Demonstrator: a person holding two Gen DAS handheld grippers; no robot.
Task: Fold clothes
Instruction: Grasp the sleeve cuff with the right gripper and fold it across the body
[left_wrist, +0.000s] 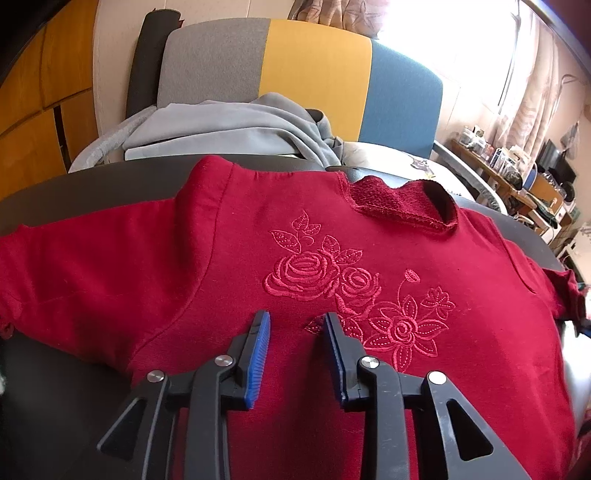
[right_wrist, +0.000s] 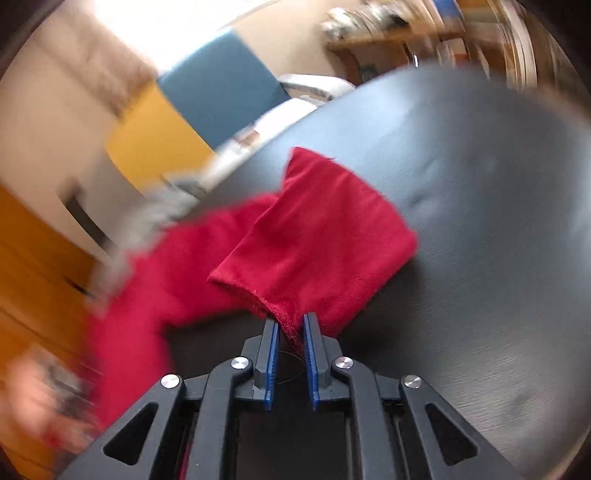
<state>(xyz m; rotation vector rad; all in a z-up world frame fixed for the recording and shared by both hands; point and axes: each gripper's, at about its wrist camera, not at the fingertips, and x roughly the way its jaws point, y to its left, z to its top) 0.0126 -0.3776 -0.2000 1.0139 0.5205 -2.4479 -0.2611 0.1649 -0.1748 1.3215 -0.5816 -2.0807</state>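
Note:
A dark red sweater (left_wrist: 258, 258) with embroidered roses lies front up on the black table (left_wrist: 92, 188), its collar at the far side and its sleeves spread left and right. My left gripper (left_wrist: 295, 317) hovers over the chest just below the roses, its blue pads apart and no fabric pinched between them. In the blurred right wrist view, my right gripper (right_wrist: 291, 321) is shut on the cuff edge of one red sleeve (right_wrist: 314, 236), which is folded over on the table (right_wrist: 480, 184).
A pile of grey clothes (left_wrist: 229, 125) lies behind the table, in front of a grey, yellow and blue seat back (left_wrist: 314, 62). Cluttered shelves (left_wrist: 517, 170) stand at the right and a wooden cabinet (left_wrist: 33, 92) at the left. A blurred hand (right_wrist: 33, 398) shows low at the left.

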